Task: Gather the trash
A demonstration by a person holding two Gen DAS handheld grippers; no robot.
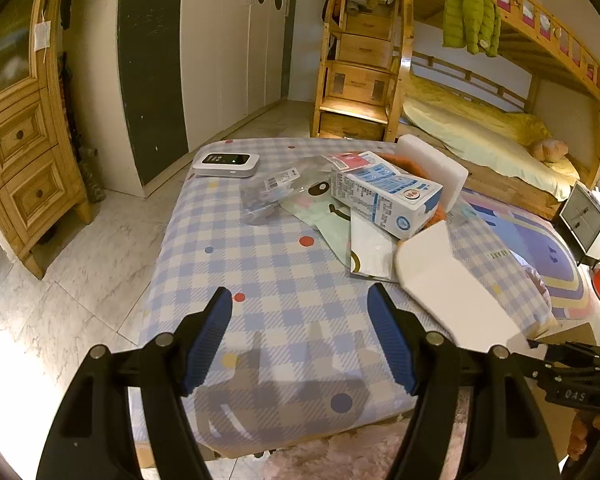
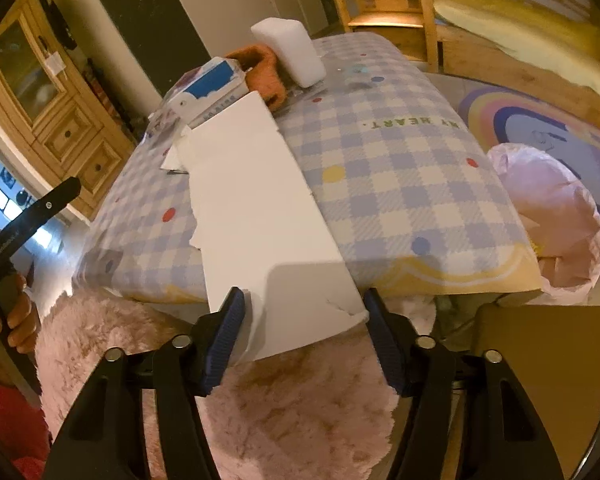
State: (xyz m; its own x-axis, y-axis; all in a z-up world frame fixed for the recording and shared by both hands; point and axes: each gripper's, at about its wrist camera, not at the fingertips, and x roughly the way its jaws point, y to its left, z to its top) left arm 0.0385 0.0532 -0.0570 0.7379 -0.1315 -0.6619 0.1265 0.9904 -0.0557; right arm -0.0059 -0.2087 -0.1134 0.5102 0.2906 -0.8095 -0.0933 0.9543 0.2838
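Right wrist view: your table [image 2: 400,168] runs away from you, and the long white card [image 2: 260,208] lies along it, near end overhanging the front edge straight into your right gripper [image 2: 304,316]. Its jaws flank that end, one pad touching; whether they pinch, you cannot tell. Your left gripper [image 1: 300,340] hangs spread and empty, farther off.

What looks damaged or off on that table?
The white foam sheet between the right gripper's fingers has a ragged, chipped left edge and a crack near its lower corner; it overhangs the table edge.
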